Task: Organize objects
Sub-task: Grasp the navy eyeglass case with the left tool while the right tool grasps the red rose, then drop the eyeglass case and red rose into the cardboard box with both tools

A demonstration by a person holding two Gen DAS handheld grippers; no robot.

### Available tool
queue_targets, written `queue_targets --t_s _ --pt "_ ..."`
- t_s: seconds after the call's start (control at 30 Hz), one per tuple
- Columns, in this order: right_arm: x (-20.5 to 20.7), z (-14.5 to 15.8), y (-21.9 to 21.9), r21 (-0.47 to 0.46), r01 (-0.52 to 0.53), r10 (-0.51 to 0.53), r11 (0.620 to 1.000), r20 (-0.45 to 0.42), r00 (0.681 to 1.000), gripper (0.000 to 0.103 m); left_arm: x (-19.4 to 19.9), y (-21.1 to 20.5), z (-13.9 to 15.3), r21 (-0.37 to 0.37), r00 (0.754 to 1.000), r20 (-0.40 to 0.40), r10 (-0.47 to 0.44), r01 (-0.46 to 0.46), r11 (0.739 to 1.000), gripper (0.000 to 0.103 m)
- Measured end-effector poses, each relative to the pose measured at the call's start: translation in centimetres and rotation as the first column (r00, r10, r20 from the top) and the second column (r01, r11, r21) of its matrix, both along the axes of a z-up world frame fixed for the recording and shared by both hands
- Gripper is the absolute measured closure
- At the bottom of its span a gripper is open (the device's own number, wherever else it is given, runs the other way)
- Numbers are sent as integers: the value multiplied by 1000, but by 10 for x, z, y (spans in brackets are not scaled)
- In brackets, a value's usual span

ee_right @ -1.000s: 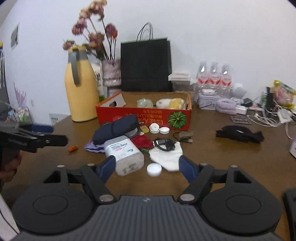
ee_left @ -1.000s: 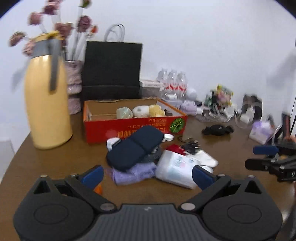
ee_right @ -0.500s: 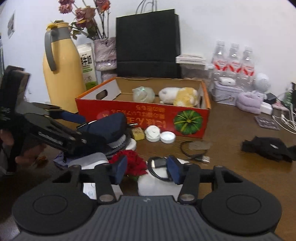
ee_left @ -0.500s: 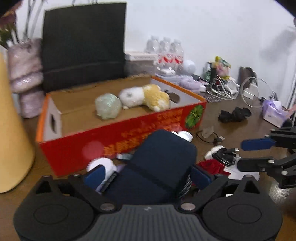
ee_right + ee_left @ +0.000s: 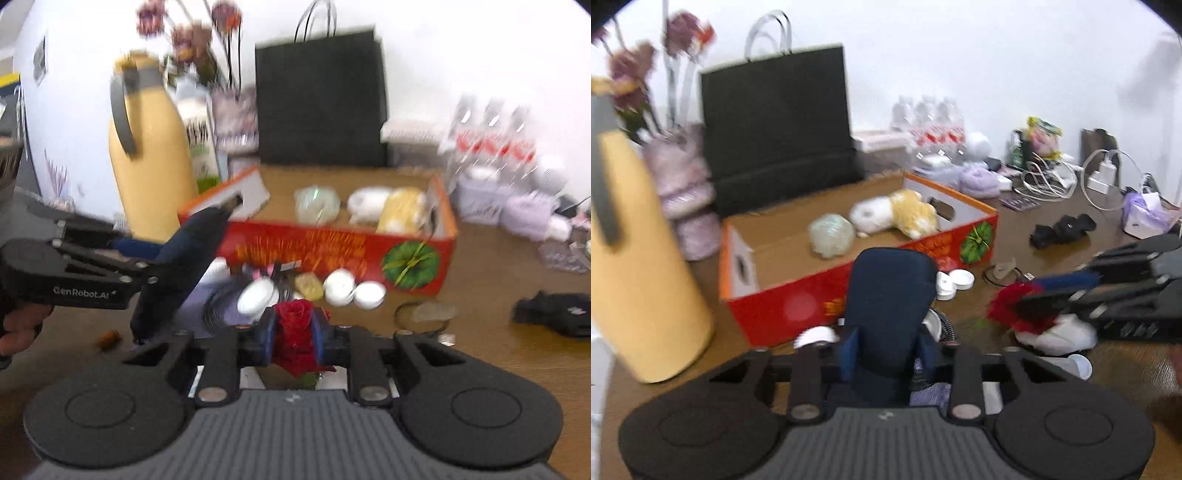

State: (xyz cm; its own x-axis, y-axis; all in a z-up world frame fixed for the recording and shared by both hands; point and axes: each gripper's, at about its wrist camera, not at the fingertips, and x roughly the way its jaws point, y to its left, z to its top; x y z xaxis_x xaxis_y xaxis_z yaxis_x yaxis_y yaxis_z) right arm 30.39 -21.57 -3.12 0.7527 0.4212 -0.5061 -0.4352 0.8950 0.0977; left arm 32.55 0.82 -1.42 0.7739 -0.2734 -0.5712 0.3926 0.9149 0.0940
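A dark navy pouch (image 5: 890, 295) sits between the blue pads of my left gripper (image 5: 886, 347), whose jaws are closing and press on its sides. From the right wrist view the pouch (image 5: 184, 258) hangs tilted in that gripper (image 5: 151, 269), off the table. My right gripper (image 5: 293, 332) is closing too, its pads squeezing a red rose (image 5: 295, 314). In the left wrist view the rose (image 5: 1008, 306) shows at the right gripper's tips (image 5: 1045, 291). Just behind stands the open red cardboard box (image 5: 798, 306), holding a pale green ball (image 5: 831, 234) and a white-and-yellow plush toy (image 5: 894, 214).
A tall yellow jug (image 5: 639, 258) stands left of the box, with a black paper bag (image 5: 775, 122) and a flower vase (image 5: 683, 192) behind. White round lids (image 5: 351, 288) lie before the box. A black cloth (image 5: 554, 314), cables (image 5: 1052, 181) and water bottles (image 5: 931, 122) crowd the right.
Both grippers went from wide open to closed: the left onto the navy pouch, which now tilts up off the table, the right onto the red rose. Both moved in toward the box.
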Motion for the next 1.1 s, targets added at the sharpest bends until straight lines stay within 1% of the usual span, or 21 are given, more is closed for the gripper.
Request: queue_targets --t_s 0.07,0.13,0.2,0.27,0.33,0.4,0.47,0.5,0.53,0.57,0.6,0.63,0.7,0.77,0.8,0.87,0.93,0.97,1.03,1.07,1.1 --pt "-24 15 -10 43 9 -11 999 44 999 83 -25 3 11 7 999 30 24 -24 1000 85" --pt "-49 25 -21 79 -4 -1 997 62 998 83 -54 8 23 -19 998 46 34 -33 999 86" --pt "-76 28 -27 80 -18 13 997 65 998 82 -84 10 33 -44 997 35 69 -67 997 87" --pt "-99 23 -28 73 -42 39 996 52 998 82 -116 9 39 -45 998 54 42 -40 998 86" --pt "-117 12 -26 48 -59 58 997 30 998 82 -141 0 36 2 999 38 -22 22 1000 86" --pt "-127 -2 -23 14 -57 57 998 -12 998 82 -158 -14 22 66 997 -18 -70 71 995 86" --pt "-133 -14 -21 0 -40 40 999 -41 998 82 -170 -27 9 99 992 -42 -119 122 988 83" --pt "-135 -19 -21 -3 -29 29 1000 -48 998 82 -175 -35 4 118 991 -28 -133 135 984 80" --pt "-138 -22 -21 -11 -10 10 1000 -43 999 80 -178 -40 0 110 988 -5 -157 156 982 75" --pt "-140 -24 -20 -24 16 -16 1000 -30 999 75 -181 -43 -4 91 980 16 -198 196 976 61" --pt "-143 -25 -20 -44 51 -52 998 -14 999 72 -181 -49 -7 96 969 26 -245 242 965 51" --pt "-145 -27 -21 -68 85 -85 994 -4 996 70 -182 -52 -9 107 965 34 -260 255 961 44" --pt "-151 -27 -27 -78 112 -111 991 8 994 68 -182 -51 -10 111 959 45 -281 274 955 41" --pt "-158 -26 -38 -39 106 -106 994 -6 994 52 -174 -45 -14 94 962 17 -274 271 958 28" --pt "-161 -25 -42 -18 104 -104 994 -14 994 49 -169 -40 -18 79 964 -21 -266 267 961 27" --pt "-165 -26 -47 -16 108 -108 994 -15 994 45 -162 -30 -27 31 963 -93 -254 257 966 27" --pt "-166 -28 -47 -22 114 -114 993 -7 993 40 -157 -18 -34 -44 945 -157 -287 284 958 26" --pt "-163 -30 -47 -23 123 -123 992 -8 992 40 -157 -14 -37 -68 935 -185 -304 296 953 25" --pt "-156 -34 -46 -30 139 -139 990 -17 990 40 -163 -15 -41 -32 932 -182 -313 313 949 25" --pt "-151 -36 -45 -29 140 -140 990 -22 990 40 -167 -15 -43 -4 938 -172 -300 304 953 26" --pt "-147 -39 -45 -26 140 -141 990 -28 990 40 -169 -17 -44 8 952 -158 -263 267 964 27"
